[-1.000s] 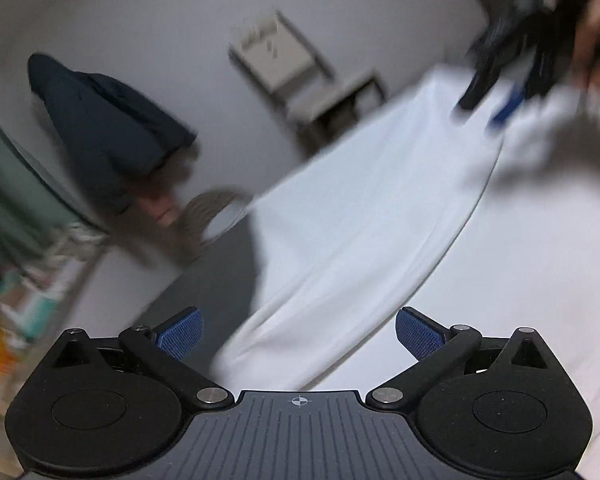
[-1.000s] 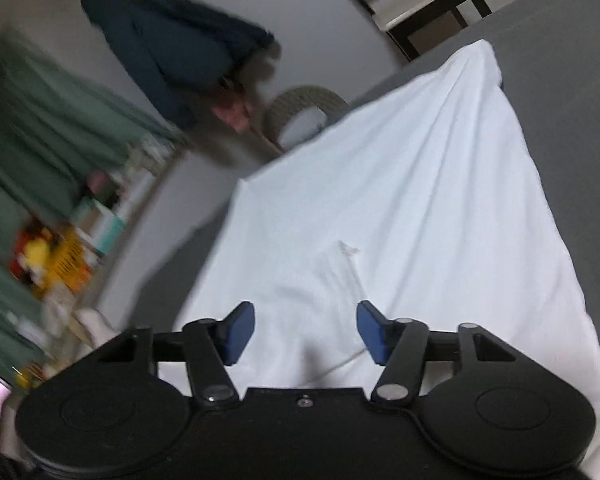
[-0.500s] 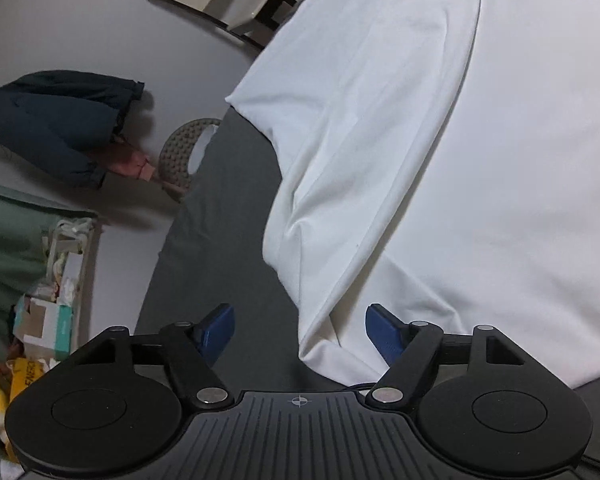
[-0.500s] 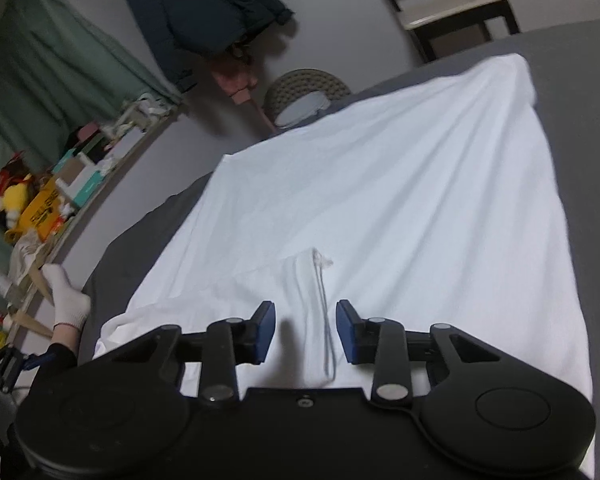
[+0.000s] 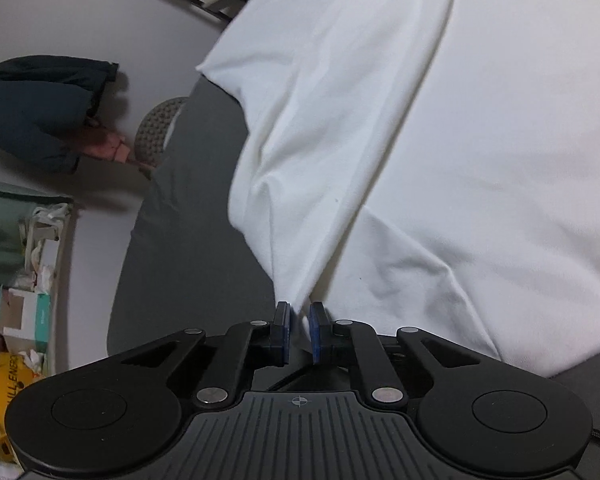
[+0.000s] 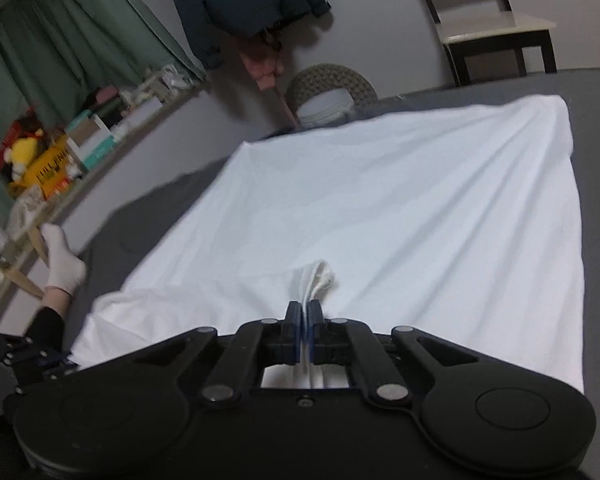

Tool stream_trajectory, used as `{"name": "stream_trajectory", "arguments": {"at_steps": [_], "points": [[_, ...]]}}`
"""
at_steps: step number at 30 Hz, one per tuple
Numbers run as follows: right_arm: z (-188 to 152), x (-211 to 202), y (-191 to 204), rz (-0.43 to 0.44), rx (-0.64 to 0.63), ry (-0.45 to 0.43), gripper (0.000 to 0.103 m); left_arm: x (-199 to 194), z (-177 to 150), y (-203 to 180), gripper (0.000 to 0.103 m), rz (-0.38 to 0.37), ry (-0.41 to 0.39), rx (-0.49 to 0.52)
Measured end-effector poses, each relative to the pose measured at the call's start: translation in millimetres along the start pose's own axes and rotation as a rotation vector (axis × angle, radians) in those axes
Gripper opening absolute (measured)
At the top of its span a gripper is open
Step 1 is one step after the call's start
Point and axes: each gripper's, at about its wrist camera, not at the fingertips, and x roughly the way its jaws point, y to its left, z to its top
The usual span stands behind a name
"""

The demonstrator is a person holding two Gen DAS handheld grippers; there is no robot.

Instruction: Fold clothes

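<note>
Left wrist view: left gripper [image 5: 299, 322] at the bottom middle, pinched tight on a corner of the white cloth [image 5: 440, 128]. Only a thin tip of cloth between the blue pads [image 5: 283, 326]. Cloth spread over the right and upper half of the frame, on the gray bed [image 5: 188, 240], with a long crease running up from the pinch. Small bite, so likely to slip out with a hard or fast pull. Then a dropped corner and a crooked fold.

Right wrist view: right gripper [image 6: 305, 322] at the bottom middle, clamped shut on a bunched bit of the same white cloth [image 6: 420, 200]. A little tuft sticking out past the pads. Rest of the cloth lying flat across the middle of the frame, far corners near the top right. At the lower left, a hand in a white glove [image 6: 63, 266] beside the cloth edge.

Could go wrong: more than one layer maybe caught in this bunch, so a lumpy fold. Uneven lifting on the two sides, so a twisted cloth. Dragging low over the bed, so new wrinkles. Edge near the bed side at the left, so a slide off also possible.
</note>
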Motion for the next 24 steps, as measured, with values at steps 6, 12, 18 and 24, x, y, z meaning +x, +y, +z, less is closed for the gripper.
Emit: {"name": "stream_trajectory", "arguments": {"at_steps": [6,12,18,24], "points": [[25.8,-35.7,4.7,0.058,0.021,-0.154,0.004,-39.1,9.3,16.8,0.004,0.045,-0.119,-0.089],[53.8,-56.1,-43.0,-0.011,0.084,-0.222,0.004,-70.2,23.0,1.6,0.006,-0.034,-0.152,-0.127],[40.6,-20.3,-99.2,-0.085,0.209,-0.124,0.004,-58.8,11.9,-47.4,0.081,0.001,-0.079,0.019],[31.0,-14.7,-103.8,-0.135,0.237,-0.086,0.024,-55.9,10.0,-47.0,0.100,-0.009,-0.087,-0.011]]}}
